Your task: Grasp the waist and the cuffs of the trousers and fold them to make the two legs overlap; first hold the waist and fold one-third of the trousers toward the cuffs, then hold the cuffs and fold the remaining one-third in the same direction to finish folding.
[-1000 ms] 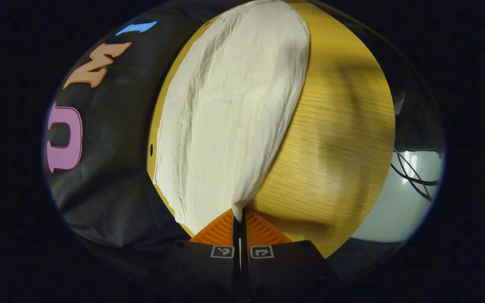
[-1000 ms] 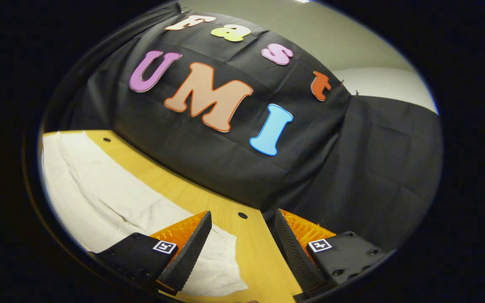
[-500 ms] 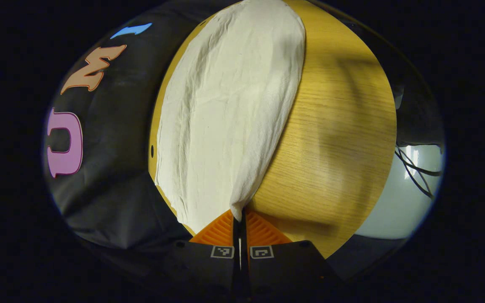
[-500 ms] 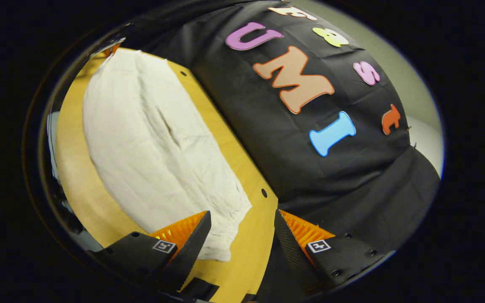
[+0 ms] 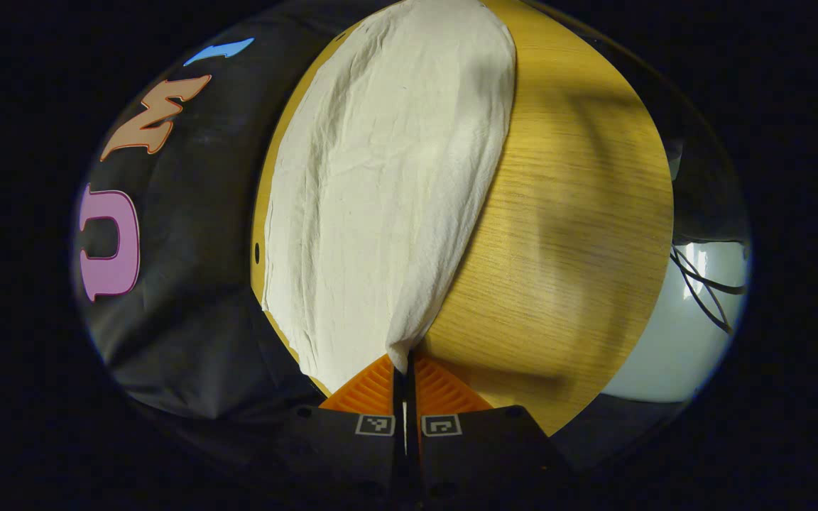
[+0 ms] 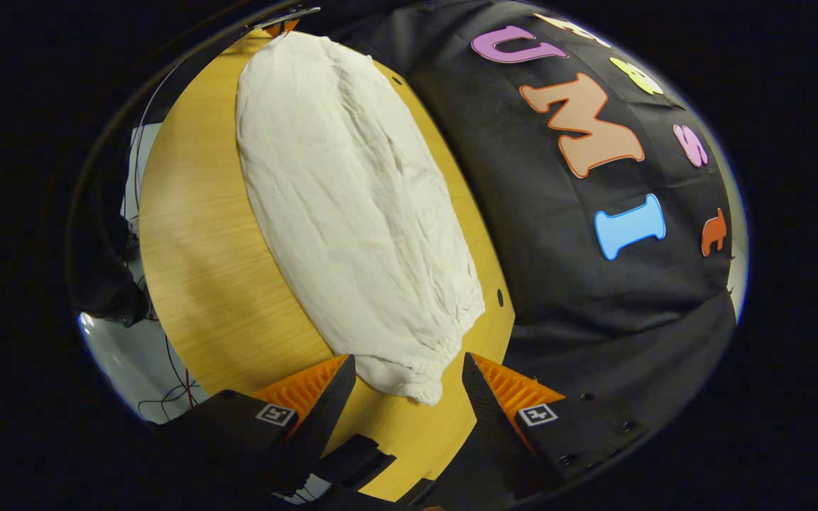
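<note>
- Since a second ago we see the right hand-held gripper [image 6: 405, 369] swing round: its view went from mostly booth wall to looking down the length of the trousers [image 6: 352, 206]. Left gripper view barely changed.
- Right hand-held gripper: fingers spread wide apart, nothing between them. We see the gathered, puckered end of the trousers just ahead of the gap, lying on the tabletop [image 6: 196, 255], not touching either finger as far as we can tell.
- Left hand-held gripper [image 5: 403, 369]: fingers clenched together on a pinch of the trousers [image 5: 388, 191] at their near end; cloth rises to a small peak right at the fingertips.
- Trousers: pale cream fabric, wrinkled, laid out long and flat along the far-side strip of the tabletop [image 5: 565, 234], close to the edge by the black cloth wall [image 5: 189, 234].
- In the left gripper view the fabric runs away from the pinch toward the top of the frame; bare wood grain sits to its right, with a soft shadow across it.
- We can't tell from these views which end is waist and which is cuffs for certain.
- Farther off: a small dark hole [image 6: 500, 293] in the tabletop near the wall edge, and loose cables [image 5: 704, 291] past the tabletop's far side over a pale floor [image 5: 664, 341].
</note>
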The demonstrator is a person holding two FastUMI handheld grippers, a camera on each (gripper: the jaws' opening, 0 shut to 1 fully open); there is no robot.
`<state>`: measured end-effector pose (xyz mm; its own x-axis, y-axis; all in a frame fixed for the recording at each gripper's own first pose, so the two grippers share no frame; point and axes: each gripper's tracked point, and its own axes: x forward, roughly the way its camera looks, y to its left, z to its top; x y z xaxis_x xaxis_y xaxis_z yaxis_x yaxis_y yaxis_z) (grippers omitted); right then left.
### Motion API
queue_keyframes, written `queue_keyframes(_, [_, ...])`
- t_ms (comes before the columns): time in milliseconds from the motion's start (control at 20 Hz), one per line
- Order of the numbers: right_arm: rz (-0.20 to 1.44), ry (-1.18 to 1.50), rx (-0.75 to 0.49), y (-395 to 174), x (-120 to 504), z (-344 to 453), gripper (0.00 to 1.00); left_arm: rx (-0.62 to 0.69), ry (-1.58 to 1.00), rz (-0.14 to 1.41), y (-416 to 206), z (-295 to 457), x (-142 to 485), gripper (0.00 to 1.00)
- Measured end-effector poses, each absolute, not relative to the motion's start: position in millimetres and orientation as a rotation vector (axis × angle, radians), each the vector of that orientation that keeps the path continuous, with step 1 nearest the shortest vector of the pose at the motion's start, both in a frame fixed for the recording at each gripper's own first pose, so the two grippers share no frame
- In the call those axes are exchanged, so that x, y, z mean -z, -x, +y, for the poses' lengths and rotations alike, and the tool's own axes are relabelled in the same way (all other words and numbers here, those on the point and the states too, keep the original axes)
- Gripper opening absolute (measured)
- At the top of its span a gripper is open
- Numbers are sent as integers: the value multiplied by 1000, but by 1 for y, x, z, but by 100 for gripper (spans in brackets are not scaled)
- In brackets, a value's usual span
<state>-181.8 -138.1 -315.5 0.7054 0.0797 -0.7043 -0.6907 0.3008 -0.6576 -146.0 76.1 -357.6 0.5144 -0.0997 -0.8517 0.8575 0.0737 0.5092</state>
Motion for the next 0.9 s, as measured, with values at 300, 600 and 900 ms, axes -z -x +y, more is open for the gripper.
queue_keyframes(300, [629, 1221, -628, 182, 334, -136, 95, 817, -1298, 767, 146, 76, 358, 0])
queue_keyframes(600, [618, 1217, -634, 157, 346, -129, 91, 807, -1301, 782, 146, 77, 358, 0])
queue_keyframes(900, [663, 1237, -682, 165, 369, -125, 23, 788, -1277, 816, 143, 78, 360, 0])
